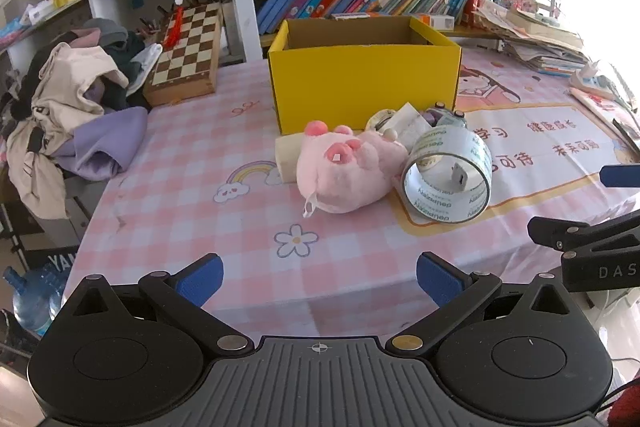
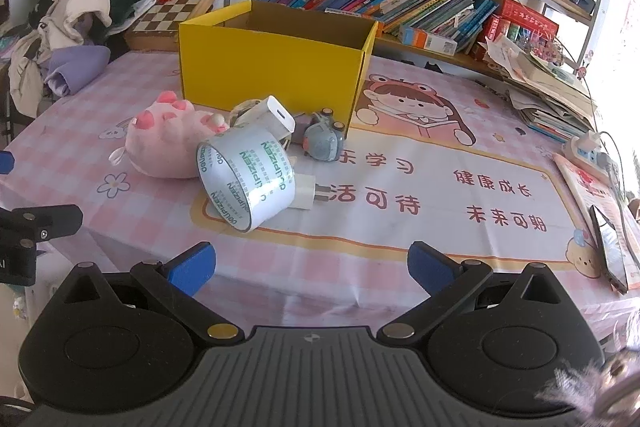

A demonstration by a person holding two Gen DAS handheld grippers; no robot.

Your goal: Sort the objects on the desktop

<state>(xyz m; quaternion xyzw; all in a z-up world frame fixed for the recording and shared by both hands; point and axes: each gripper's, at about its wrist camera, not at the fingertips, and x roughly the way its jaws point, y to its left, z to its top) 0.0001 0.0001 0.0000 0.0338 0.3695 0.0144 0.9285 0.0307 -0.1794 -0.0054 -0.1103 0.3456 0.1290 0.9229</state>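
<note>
A pink plush pig [image 1: 346, 169] [image 2: 170, 143] lies on the table in front of a yellow cardboard box [image 1: 362, 77] [image 2: 272, 63]. A roll of clear tape [image 1: 448, 179] [image 2: 246, 179] leans beside it. A white charger plug [image 2: 302, 191] lies behind the roll, another white charger [image 2: 268, 115] and a small grey-blue toy [image 2: 324, 139] sit near the box. My left gripper [image 1: 320, 281] is open and empty at the table's near edge. My right gripper [image 2: 312, 269] is open and empty, short of the tape roll.
A chessboard [image 1: 186, 57] and a pile of clothes [image 1: 76, 107] lie at the left. Bookshelves stand behind the box. Stacked papers [image 2: 548, 87], a power strip [image 2: 584, 151] and a phone [image 2: 610, 247] lie at the right edge. A water bottle [image 1: 34, 293] stands on the floor.
</note>
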